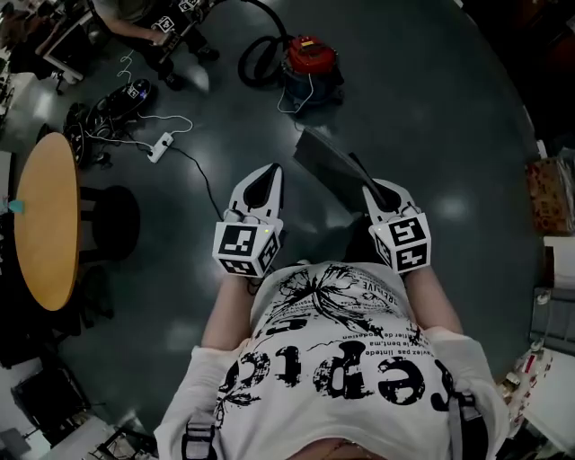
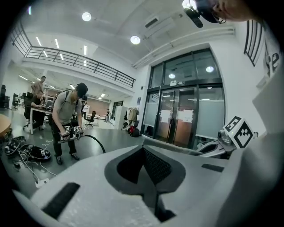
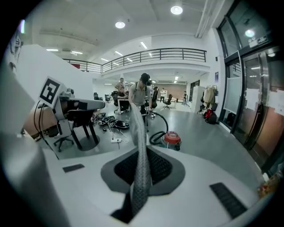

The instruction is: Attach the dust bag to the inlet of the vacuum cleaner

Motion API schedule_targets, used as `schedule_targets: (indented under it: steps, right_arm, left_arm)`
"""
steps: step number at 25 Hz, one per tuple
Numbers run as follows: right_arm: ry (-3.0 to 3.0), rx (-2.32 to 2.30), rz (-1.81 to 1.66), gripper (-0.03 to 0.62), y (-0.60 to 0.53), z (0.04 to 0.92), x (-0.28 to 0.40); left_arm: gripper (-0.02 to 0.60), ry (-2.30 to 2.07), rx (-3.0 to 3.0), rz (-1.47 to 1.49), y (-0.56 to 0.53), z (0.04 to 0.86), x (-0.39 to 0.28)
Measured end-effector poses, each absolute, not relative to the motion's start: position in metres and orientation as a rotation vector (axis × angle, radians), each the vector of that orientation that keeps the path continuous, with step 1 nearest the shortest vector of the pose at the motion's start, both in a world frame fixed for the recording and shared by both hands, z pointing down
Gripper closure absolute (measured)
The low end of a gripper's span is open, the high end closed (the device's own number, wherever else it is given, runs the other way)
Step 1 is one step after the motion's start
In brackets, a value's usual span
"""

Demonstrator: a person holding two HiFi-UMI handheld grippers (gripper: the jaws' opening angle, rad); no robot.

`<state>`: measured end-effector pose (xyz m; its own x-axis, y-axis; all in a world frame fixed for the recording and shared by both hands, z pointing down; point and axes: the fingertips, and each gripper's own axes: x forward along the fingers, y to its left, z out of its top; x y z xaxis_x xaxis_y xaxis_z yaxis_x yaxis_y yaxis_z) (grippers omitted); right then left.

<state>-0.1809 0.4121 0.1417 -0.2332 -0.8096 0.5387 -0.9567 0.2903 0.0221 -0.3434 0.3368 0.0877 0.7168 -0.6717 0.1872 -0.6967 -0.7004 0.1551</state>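
A flat grey dust bag point(image 1: 325, 162) sticks out forward from my right gripper point(image 1: 368, 190), which is shut on its near edge. In the right gripper view the bag point(image 3: 141, 177) stands edge-on between the pads and rises past the jaws. The red vacuum cleaner point(image 1: 310, 58) with its black hose point(image 1: 256, 63) sits on the floor well ahead of both grippers, and appears beyond the bag as the vacuum point(image 3: 171, 138) in the right gripper view. My left gripper point(image 1: 269, 172) is shut with nothing in it, beside the bag and apart from it. The vacuum's inlet is not visible.
A round wooden table point(image 1: 45, 220) and a dark stool point(image 1: 112, 220) stand at the left. A power strip with cables point(image 1: 160, 145) and black appliance parts point(image 1: 126, 94) lie on the floor. Another person point(image 1: 144, 22) works at top left. Glass doors point(image 2: 186, 115) are ahead.
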Motion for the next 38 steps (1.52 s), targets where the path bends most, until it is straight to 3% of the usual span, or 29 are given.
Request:
schedule_targets:
  steps: [13, 20, 26, 38]
  right_arm:
    - [-2.31, 1.237, 0.452, 0.571, 0.254, 0.175, 0.003]
    - [-2.297, 1.109, 0.406, 0.572, 0.189, 0.173, 0.077]
    - [-2.269, 1.116, 0.454, 0.571, 0.137, 0.179, 0.111]
    - [-2.299, 0.911, 0.469, 0.571, 0.018, 0.232, 0.094]
  left_arm:
    - [0.578, -1.382, 2.611, 0.192, 0.201, 0.103, -0.15]
    - [0.578, -1.565, 2.521, 0.088, 0.147, 0.08, -0.08]
    - [0.578, -1.547, 2.432, 0.177, 0.111, 0.102, -0.073]
    - [0.578, -1.363, 2.443, 0.254, -0.063, 0.164, -0.065]
